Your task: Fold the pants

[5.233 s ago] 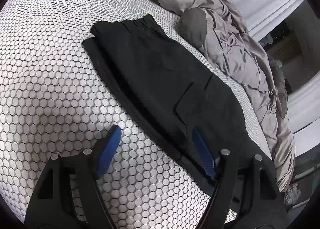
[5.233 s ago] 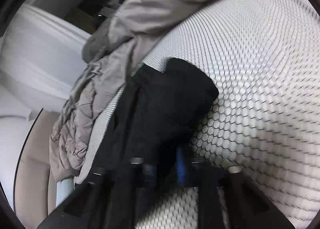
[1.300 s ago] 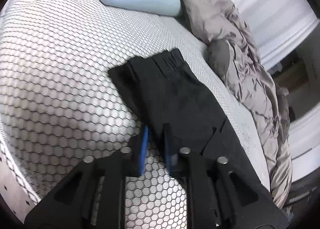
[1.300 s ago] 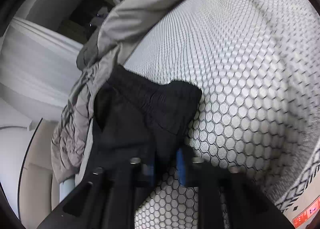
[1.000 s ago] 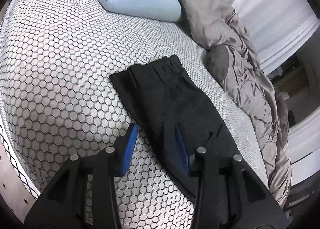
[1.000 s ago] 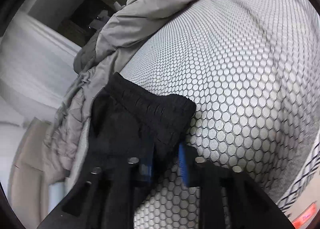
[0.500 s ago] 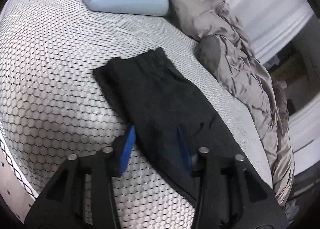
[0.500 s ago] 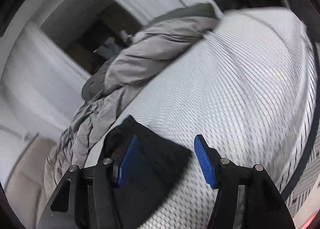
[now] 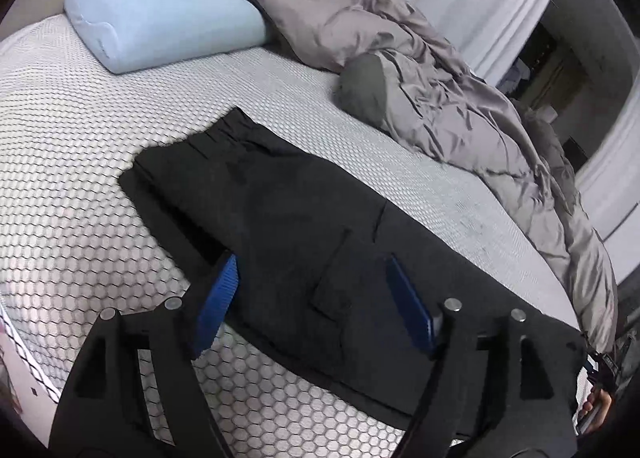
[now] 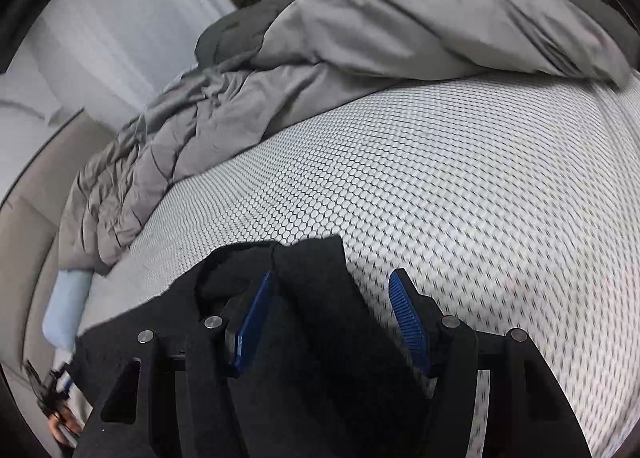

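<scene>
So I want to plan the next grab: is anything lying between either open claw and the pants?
Nothing visible. The left claw hangs open right over the pants, the right claw open over their end. The duvet and pillow lie off to the side.

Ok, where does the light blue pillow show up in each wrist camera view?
Left wrist view: the light blue pillow lies at the upper left, at the head of the bed, touching the grey pillow.
Right wrist view: only a sliver of it shows at the far left edge.
Shared landmark: the black pants on the honeycomb mattress cover.
</scene>
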A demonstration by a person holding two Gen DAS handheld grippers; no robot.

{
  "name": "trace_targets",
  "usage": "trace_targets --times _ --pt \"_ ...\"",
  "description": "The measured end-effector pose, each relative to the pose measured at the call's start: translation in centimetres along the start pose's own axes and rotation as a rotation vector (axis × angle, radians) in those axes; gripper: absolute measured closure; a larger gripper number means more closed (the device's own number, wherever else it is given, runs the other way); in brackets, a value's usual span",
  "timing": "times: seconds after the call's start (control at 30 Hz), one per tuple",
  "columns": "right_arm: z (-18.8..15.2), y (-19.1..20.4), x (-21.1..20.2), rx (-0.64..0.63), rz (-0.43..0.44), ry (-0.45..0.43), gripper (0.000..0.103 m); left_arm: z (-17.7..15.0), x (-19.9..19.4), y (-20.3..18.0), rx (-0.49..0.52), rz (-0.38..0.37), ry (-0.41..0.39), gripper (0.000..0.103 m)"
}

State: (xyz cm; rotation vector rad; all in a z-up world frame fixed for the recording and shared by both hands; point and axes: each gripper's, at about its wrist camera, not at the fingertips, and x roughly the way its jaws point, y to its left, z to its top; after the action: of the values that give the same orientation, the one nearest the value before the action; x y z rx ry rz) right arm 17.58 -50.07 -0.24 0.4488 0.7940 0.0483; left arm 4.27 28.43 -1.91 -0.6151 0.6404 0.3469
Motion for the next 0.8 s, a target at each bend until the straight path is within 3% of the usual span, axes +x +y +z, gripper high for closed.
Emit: trace_targets --times 0.1,0.17,0.23,0.27,0.37,0.43,0.57,0.6,0.63,0.77,0.8 --pt "1.0 0.3 0.8 -0.049 0.109 0.022 0.043 0.3 0.0 0.6 -0.002 0.002 0.004 0.030" --pt "1.1 1.6 1.2 -0.143 0.125 0.032 0.045 0.3 0.1 0.8 -0.003 0.004 0.009 0.030" --pt "1.2 2.7 1.0 -0.237 0.104 0.012 0.074 0.3 0.4 0.8 0.005 0.014 0.012 0.030" --pt "1.4 2.9 1.2 -0.254 0.090 0.009 0.095 0.3 0.5 0.6 0.007 0.017 0.012 0.030" --pt "2.0 2.7 1.1 -0.259 -0.018 -0.041 0.096 0.2 0.9 0.2 0.018 0.022 0.012 0.030" --pt "2.4 1.7 2.5 -0.203 -0.108 -0.008 0.096 0.2 1.1 0.0 0.029 0.031 0.015 0.030" --pt "2.2 -0.1 7.7 -0.163 -0.460 0.102 0.093 0.0 1.8 -0.3 0.037 0.050 0.028 0.030" --pt "2.1 -0.8 8.8 -0.134 -0.473 0.145 0.093 0.1 1.8 -0.2 0.033 0.052 0.027 0.030" --pt "2.0 -0.9 8.6 -0.124 -0.463 0.130 0.093 0.1 1.8 -0.1 0.030 0.051 0.025 0.030" --pt "1.9 -0.5 3.9 -0.083 -0.453 -0.006 0.079 0.3 1.0 0.0 0.022 0.031 0.004 0.030" --pt "1.6 0.1 1.8 -0.087 -0.444 -0.057 0.070 0.3 0.7 -0.1 0.027 0.029 -0.002 0.030"
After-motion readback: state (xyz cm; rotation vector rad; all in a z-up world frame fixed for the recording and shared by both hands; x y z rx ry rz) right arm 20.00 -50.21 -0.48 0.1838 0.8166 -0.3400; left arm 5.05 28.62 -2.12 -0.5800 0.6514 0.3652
